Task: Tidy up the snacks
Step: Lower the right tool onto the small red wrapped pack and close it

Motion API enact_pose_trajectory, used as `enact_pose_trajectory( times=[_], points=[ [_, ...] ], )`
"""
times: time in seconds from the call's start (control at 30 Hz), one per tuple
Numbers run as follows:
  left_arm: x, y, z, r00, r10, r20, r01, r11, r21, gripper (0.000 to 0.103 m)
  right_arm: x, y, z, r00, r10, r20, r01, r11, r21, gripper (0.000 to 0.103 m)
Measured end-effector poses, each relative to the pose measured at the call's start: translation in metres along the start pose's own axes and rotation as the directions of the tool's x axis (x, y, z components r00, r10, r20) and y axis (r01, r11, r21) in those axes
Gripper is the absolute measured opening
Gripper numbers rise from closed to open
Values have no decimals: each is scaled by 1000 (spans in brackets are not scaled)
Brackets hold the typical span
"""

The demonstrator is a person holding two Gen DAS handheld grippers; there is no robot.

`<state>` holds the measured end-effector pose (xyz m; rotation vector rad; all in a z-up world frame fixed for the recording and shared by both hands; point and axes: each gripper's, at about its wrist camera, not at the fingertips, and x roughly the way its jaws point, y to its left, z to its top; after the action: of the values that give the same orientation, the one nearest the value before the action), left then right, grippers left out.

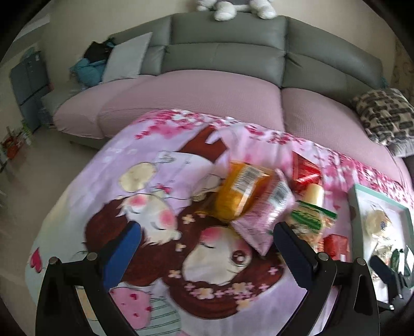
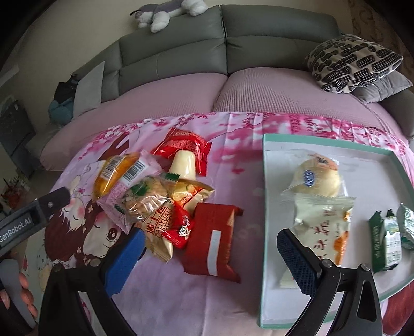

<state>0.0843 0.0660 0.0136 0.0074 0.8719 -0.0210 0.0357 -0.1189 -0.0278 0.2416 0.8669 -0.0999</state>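
Observation:
A pile of snack packets lies on the cartoon-print cloth: an orange packet (image 2: 113,173), a pink packet (image 2: 117,206), a clear cracker bag (image 2: 147,199), a small red candy (image 2: 181,230), a dark red bar (image 2: 212,245) and a red packet (image 2: 183,147). A teal-rimmed white tray (image 2: 266,206) on the right holds a round bun (image 2: 318,178), a cream packet (image 2: 328,227) and green packets (image 2: 388,237). My right gripper (image 2: 209,243) is open above the dark red bar. My left gripper (image 1: 207,240) is open and empty, just left of the pile (image 1: 243,193).
A sofa with pink seat covers (image 2: 181,95) and grey backrests runs behind the table. A patterned cushion (image 2: 352,62) lies at the right, a plush toy (image 2: 165,13) on top. The tray also shows in the left wrist view (image 1: 357,206). Floor and a cabinet (image 1: 28,85) lie at the left.

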Motion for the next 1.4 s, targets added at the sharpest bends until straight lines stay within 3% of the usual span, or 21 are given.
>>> enact_pose_trajectory(
  times=[0.2, 0.27, 0.4, 0.43, 0.83, 1.4],
  points=[
    [13, -29, 2, 994, -109, -29, 110, 993, 46, 102, 3, 1, 1, 1000, -4, 16, 4, 1000, 7, 87],
    [17, -37, 3, 991, -128, -38, 130, 990, 60, 102, 5, 4, 2, 1000, 16, 15, -16, 1000, -2, 78],
    [23, -46, 3, 985, -162, -56, 166, 984, 68, 102, 5, 7, 3, 999, 26, 19, -26, 999, -20, 72],
    [24, -48, 3, 984, -167, -60, 171, 983, 67, 102, 5, 8, 3, 999, 29, 21, -29, 999, -26, 67],
    [37, -17, 0, 987, -126, -104, 123, 992, -32, 102, 9, 25, 0, 998, 68, 18, -66, 993, -93, 49],
    [39, -13, -1, 984, -136, -119, 130, 990, -51, 102, 18, 18, -1, 993, 119, 16, -118, 992, -50, 24]
  ],
)
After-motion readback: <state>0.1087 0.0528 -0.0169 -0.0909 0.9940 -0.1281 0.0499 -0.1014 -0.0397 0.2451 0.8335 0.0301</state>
